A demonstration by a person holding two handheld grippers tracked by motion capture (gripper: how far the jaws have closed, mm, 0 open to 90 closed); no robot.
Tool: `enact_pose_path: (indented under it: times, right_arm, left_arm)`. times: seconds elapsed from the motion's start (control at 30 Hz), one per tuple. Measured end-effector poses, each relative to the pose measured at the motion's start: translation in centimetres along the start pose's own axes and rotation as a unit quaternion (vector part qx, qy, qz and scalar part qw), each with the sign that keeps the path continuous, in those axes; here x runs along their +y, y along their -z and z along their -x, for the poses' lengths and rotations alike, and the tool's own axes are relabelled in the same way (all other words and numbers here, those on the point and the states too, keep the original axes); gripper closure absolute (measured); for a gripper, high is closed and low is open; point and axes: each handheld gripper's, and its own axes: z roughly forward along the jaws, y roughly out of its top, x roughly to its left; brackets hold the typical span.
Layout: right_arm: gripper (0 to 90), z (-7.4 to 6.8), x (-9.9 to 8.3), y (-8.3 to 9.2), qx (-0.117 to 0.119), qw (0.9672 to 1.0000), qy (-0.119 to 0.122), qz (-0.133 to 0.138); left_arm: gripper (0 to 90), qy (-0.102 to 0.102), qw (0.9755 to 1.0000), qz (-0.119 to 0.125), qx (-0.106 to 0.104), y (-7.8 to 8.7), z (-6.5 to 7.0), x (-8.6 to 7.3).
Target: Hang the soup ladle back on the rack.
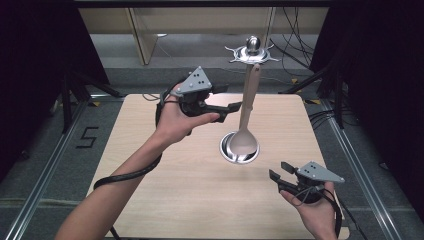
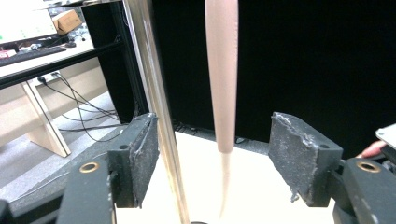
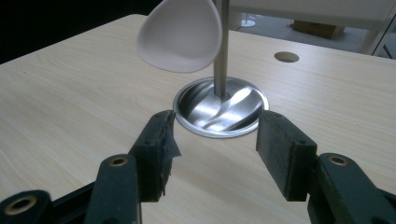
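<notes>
Right gripper point(image 1: 278, 172) idles low, jaws apart, empty. Left gripper point(image 1: 235, 106) brackets the hanging ladle point(image 1: 245, 125) handle, jaws apart, likely lining up a grab off the stand point(image 1: 253, 54).

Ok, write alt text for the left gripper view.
The left claw is open, its two black jaws on either side of a hanging spoon's pale handle. A shiny metal stand pole rises just inside one jaw, with a light wooden table below.
</notes>
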Motion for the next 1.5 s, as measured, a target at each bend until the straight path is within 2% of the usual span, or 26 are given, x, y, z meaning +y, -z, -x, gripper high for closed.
enact_pose_path:
  times: [0.13, 0.17, 0.27, 0.3, 0.53, 0.6, 0.63, 0.77, 0.83, 0.9, 0.93, 0.97, 1.0, 1.2, 1.27, 1.4, 1.5]
  right_arm:
    - [46.8, 0.1, 0.0, 0.0, -0.001, 1.0, -0.001, 0.001]
    - [46.8, 0.4, 0.0, -0.1, -0.001, 0.9999, 0.016, 0.007]
    - [46.7, 0.4, 0.0, -0.1, 0.001, 0.9999, 0.012, 0.007]
    - [46.5, 0.3, 0.0, -0.1, 0.0, 1.0, 0.003, 0.004]
    - [46.4, 0.3, 0.0, -0.1, 0.001, 1.0, 0.004, 0.005]
    - [46.3, 0.2, 0.1, 0.0, 0.001, 1.0, -0.002, 0.004]
    - [46.3, 0.4, 0.1, 0.0, -0.002, 1.0, 0.008, 0.005]
    - [46.2, 0.8, 0.1, -0.1, -0.008, 0.9995, 0.026, 0.014]
    - [46.1, 0.8, 0.1, -0.1, -0.008, 0.9996, 0.025, 0.014]
    - [46.0, 0.9, 0.1, -0.1, -0.01, 0.9995, 0.025, 0.013]
    - [46.0, 0.6, 0.0, -0.1, -0.006, 0.9999, 0.008, 0.011]
    - [45.9, 0.8, 0.0, -0.1, -0.005, 0.9998, 0.015, 0.012]
    - [45.9, 0.7, 0.1, 0.0, -0.002, 1.0, 0.006, 0.004]
    - [45.7, 0.8, 0.0, 0.0, -0.005, 1.0, 0.004, 0.002]
    - [45.6, 1.0, 0.0, 0.1, -0.006, 1.0, 0.005, 0.002]
    - [45.4, 1.2, -0.1, 0.0, -0.006, 0.9999, 0.004, 0.009]
    - [45.3, 1.3, -0.1, 0.0, -0.008, 0.9999, 0.003, 0.008]
  left_arm:
    - [31.0, -0.006, 1.0, -0.005, 0.004, 1.2, 0.2, -0.6]
    - [30.8, -0.004, 1.0, -0.005, 0.005, 1.6, 0.2, -0.9]
    - [29.9, -0.002, 0.9999, -0.007, 0.009, 2.4, 0.4, -1.6]
    - [29.8, -0.001, 0.9999, -0.006, 0.009, 2.8, 0.4, -1.9]
    - [29.9, 0.005, 0.9998, -0.012, 0.017, 4.7, 0.4, -4.0]
    - [30.0, 0.008, 0.9996, -0.015, 0.022, 5.4, 0.4, -4.9]
    - [30.0, 0.009, 0.9996, -0.015, 0.023, 5.8, 0.3, -5.3]
    - [29.9, 0.016, 0.999, -0.025, 0.032, 7.2, 0.1, -7.0]
    - [29.9, 0.027, 0.9989, -0.026, 0.029, 7.8, 0.1, -7.9]
    - [30.0, 0.025, 0.9984, -0.027, 0.043, 8.6, 0.0, -8.7]
    - [29.9, 0.029, 0.998, -0.028, 0.048, 8.9, -0.1, -9.1]
    - [29.9, 0.031, 0.9978, -0.027, 0.053, 9.2, -0.2, -9.6]
    - [29.8, 0.035, 0.9971, -0.03, 0.061, 9.6, -0.2, -10.0]
    - [29.8, 0.061, 0.9942, -0.034, 0.081, 11.2, -0.8, -12.8]
    - [29.8, 0.063, 0.9928, -0.042, 0.092, 11.7, -1.0, -14.1]
    - [29.8, 0.081, 0.9892, -0.056, 0.109, 12.5, -1.4, -16.9]
    - [29.6, 0.092, 0.9852, -0.07, 0.126, 13.1, -1.5, -19.3]
